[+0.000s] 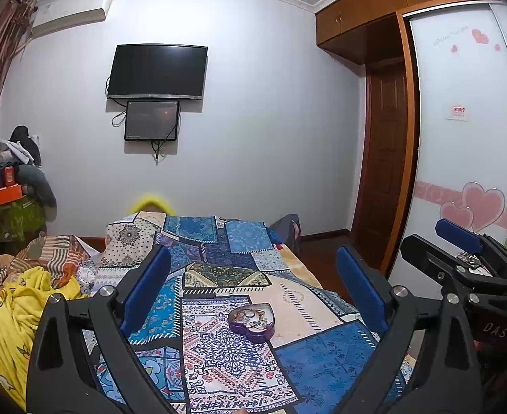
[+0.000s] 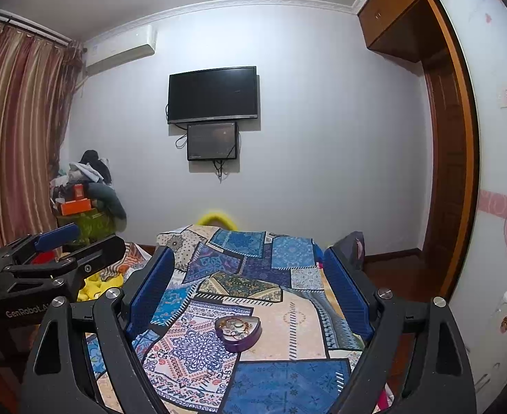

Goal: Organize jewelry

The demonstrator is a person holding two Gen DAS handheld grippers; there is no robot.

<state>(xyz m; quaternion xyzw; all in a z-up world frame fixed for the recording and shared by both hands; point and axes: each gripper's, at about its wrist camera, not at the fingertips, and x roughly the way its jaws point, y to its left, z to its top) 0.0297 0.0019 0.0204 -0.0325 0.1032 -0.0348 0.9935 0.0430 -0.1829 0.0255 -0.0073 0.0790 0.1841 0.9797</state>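
Observation:
A purple heart-shaped box (image 1: 252, 321) lies open on the patterned bedspread (image 1: 225, 362), with several pieces of jewelry inside. It also shows in the right wrist view (image 2: 238, 332). My left gripper (image 1: 253, 289) is open and empty, held above and short of the box. My right gripper (image 2: 250, 283) is open and empty too, at a similar height. The right gripper shows at the right edge of the left wrist view (image 1: 460, 252), and the left gripper at the left edge of the right wrist view (image 2: 63, 248).
A yellow blanket (image 1: 22, 310) and striped cloth lie left of the bedspread. A TV (image 1: 157, 71) hangs on the far wall. A wardrobe with heart decals (image 1: 470, 138) stands right, a clothes pile (image 2: 84, 186) far left.

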